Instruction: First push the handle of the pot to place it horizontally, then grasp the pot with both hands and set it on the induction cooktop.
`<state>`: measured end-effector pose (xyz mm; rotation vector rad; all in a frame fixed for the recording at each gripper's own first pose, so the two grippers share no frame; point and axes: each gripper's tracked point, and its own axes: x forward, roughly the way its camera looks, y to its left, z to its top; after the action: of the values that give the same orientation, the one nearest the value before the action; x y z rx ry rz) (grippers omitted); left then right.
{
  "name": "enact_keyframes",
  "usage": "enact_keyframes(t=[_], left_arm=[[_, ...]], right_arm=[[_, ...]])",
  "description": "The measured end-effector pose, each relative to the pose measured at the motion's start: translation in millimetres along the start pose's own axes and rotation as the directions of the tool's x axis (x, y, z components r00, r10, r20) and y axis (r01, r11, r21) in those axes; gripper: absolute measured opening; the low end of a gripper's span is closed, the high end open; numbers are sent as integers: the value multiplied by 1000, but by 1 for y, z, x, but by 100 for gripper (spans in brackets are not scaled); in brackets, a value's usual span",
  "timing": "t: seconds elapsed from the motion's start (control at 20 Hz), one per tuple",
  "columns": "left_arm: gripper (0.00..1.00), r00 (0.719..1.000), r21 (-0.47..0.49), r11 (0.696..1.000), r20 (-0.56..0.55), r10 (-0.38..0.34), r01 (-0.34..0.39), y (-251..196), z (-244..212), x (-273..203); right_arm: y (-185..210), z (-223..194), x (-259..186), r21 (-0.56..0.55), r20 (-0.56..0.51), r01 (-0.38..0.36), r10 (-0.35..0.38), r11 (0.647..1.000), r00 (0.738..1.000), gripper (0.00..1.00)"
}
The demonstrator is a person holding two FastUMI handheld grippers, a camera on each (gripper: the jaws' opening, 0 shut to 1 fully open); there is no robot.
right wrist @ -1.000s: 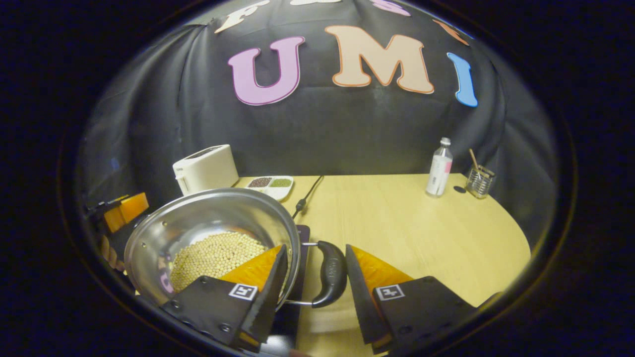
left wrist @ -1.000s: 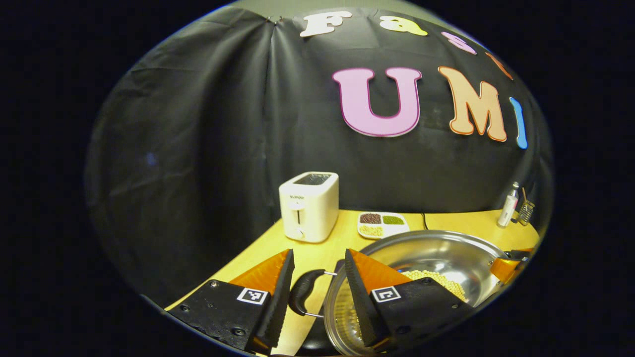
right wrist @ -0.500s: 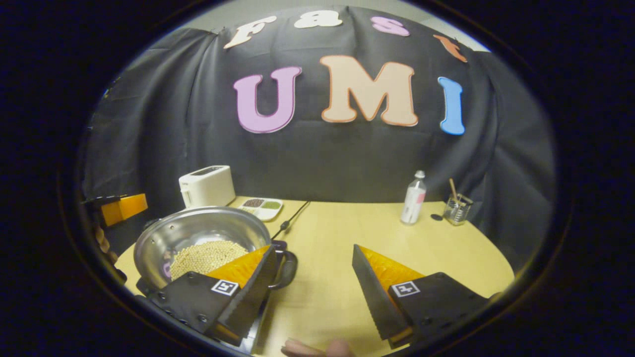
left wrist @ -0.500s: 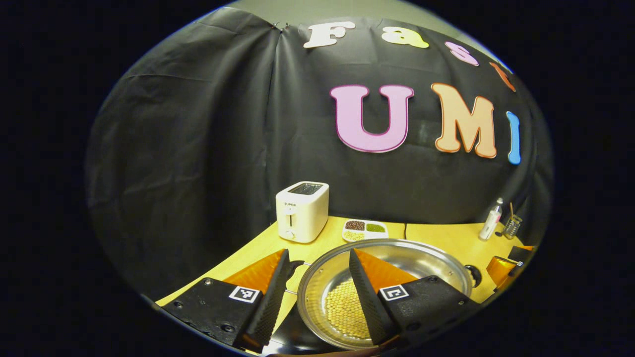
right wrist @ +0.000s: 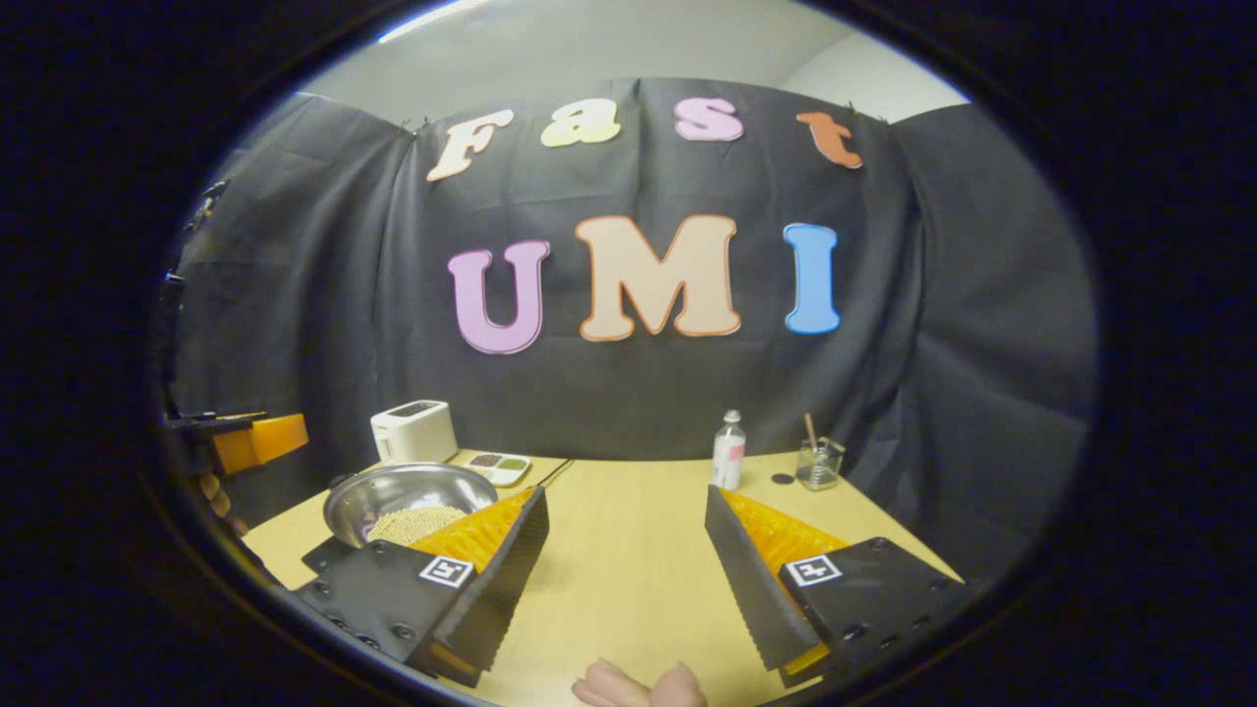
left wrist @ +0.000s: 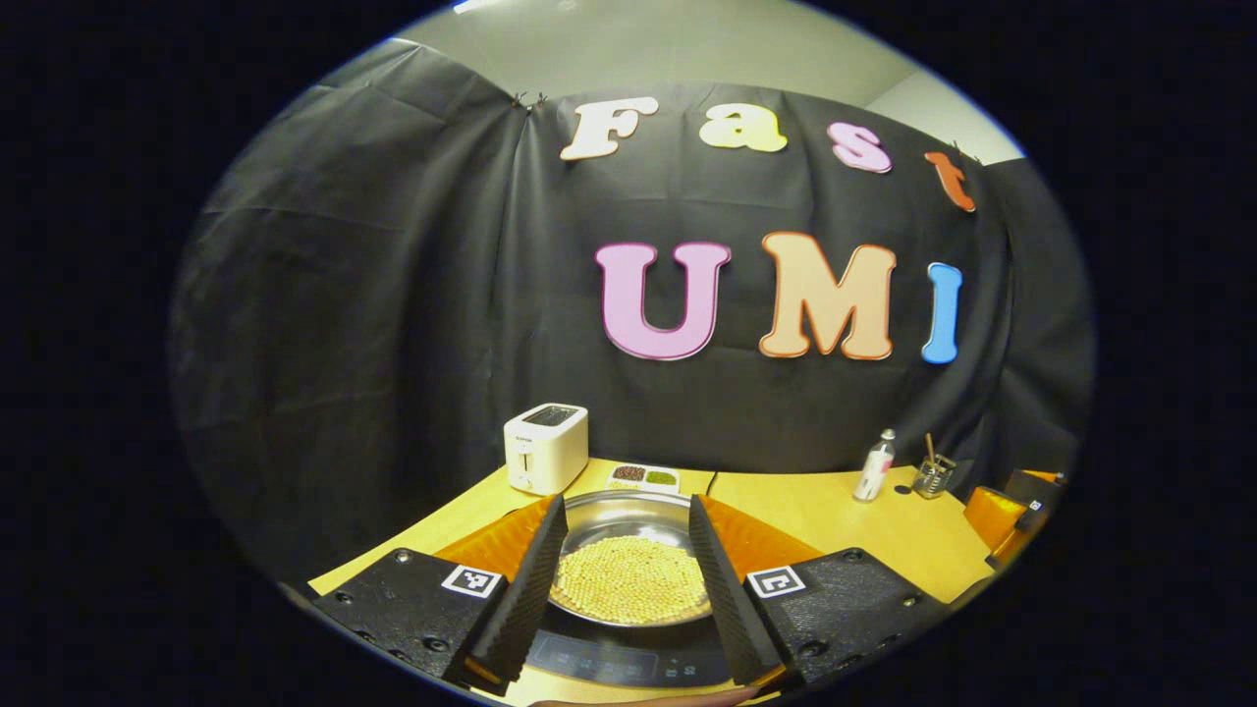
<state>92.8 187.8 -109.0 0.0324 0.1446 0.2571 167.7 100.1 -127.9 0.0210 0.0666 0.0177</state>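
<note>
Both grippers are seen spread wide and empty. At the left, the pot (left wrist: 628, 565) of beans is set on the induction cooktop (left wrist: 614, 660), framed by the left gripper (left wrist: 621, 579), now drawn back from its rim. Rightward, bare table (right wrist: 638, 550) is faced by the withdrawn right gripper (right wrist: 621, 579).

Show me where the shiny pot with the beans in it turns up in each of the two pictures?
Left gripper view: the pot sits low at centre, between the open left tongs, on the cooktop.
Right gripper view: the pot is at lower left, beside the right tongs.
Shared landmark: the white toaster behind it.
</note>
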Motion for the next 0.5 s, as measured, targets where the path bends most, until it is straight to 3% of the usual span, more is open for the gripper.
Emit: enact_keyframes(t=[0.05,0.2,0.25,0.3,0.45,0.5], left_arm=[[75,1000,11,1000,7,0,0,-8,2,-14],[84,997,15,997,5,-79,79,-53,5,-60],[80,996,16,996,1,-90,90,-62,5,-72],[84,996,19,996,7,-92,92,-67,6,-83],[82,996,13,999,70,-52,51,-75,25,-111],[86,995,7,998,82,-55,54,-81,31,-119]], right_arm=[[-9,9,-16,1,20,6,-6,1000,1000,98],[-36,38,-65,8,79,29,-29,1000,996,99],[-43,47,-78,9,102,35,-36,999,994,99],[-49,54,-92,8,119,41,-41,999,992,98],[-63,63,-126,8,136,37,-38,999,990,98],[-67,65,-134,12,135,34,-36,999,990,98]])
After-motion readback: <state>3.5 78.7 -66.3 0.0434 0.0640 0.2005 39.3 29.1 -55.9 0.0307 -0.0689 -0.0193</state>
